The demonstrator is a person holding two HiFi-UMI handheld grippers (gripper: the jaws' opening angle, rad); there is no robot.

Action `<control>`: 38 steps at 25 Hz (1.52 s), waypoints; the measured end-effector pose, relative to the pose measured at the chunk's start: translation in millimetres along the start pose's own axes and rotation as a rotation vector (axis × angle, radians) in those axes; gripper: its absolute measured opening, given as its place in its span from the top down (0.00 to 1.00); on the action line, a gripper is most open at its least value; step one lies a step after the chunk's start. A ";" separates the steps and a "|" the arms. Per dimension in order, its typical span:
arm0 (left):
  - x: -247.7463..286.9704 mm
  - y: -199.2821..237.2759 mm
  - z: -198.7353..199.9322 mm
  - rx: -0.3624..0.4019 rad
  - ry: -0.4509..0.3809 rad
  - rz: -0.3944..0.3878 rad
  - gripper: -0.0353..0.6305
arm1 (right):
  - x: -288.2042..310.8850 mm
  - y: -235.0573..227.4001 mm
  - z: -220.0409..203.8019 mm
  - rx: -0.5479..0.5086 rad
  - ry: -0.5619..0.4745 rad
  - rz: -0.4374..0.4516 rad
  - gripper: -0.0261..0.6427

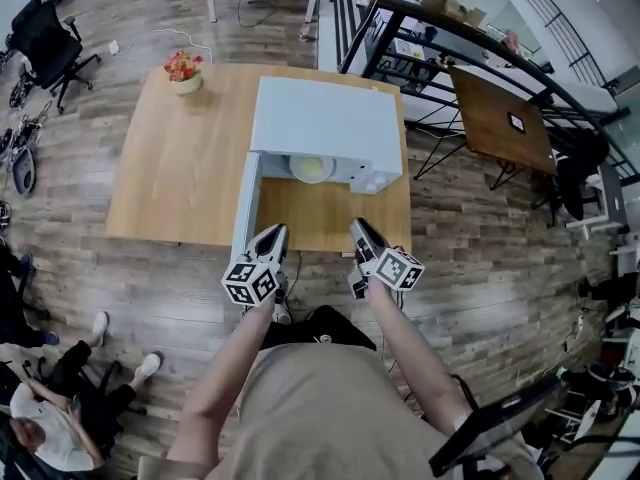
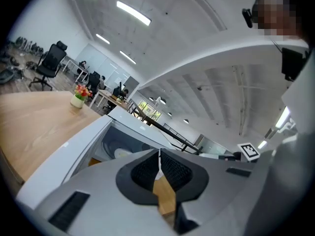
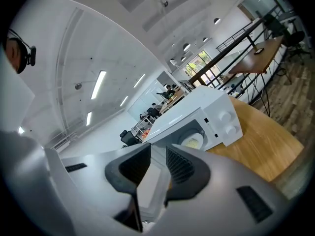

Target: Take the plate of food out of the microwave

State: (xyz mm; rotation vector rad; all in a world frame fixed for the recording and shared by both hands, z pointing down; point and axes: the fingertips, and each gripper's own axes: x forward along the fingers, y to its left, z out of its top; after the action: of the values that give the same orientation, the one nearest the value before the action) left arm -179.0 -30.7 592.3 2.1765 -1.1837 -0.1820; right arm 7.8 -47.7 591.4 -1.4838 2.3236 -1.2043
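Note:
A white microwave [image 1: 325, 118] stands on the wooden table [image 1: 180, 168], its door [image 1: 246, 203] swung open to the left. Inside lies a plate of pale yellow food [image 1: 312, 168], which also shows in the left gripper view as the plate [image 2: 123, 153] and in the right gripper view as the plate [image 3: 192, 141]. My left gripper [image 1: 272, 236] hovers at the table's near edge by the door's end, its pads [image 2: 147, 168] meeting with nothing between them. My right gripper [image 1: 362, 230] hangs level with it to the right, jaws slightly apart and holding nothing, pointing at the microwave [image 3: 206, 107].
A small pot of flowers [image 1: 184, 71] sits at the table's far left corner. An office chair [image 1: 45, 38] stands far left, a dark side table [image 1: 500, 118] and black railings to the right. A person [image 1: 50, 408] sits on the floor at lower left.

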 end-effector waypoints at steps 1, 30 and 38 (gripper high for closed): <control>0.5 1.6 -0.8 -0.028 -0.009 -0.009 0.94 | 0.0 -3.0 -3.5 -0.001 0.011 -0.014 0.84; 53.6 36.9 39.1 -0.033 -0.002 0.066 0.94 | 119.7 -120.0 -43.9 0.242 0.164 -0.170 0.84; 69.6 44.2 38.9 -0.063 -0.005 0.130 0.94 | 145.3 -148.6 -47.3 0.267 0.215 -0.176 0.84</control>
State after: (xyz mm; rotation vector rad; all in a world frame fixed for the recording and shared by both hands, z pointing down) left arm -185.3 -121.3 600.6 2.0381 -1.3007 -0.1672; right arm 15.5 -168.8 766.6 -1.5547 2.0784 -1.7218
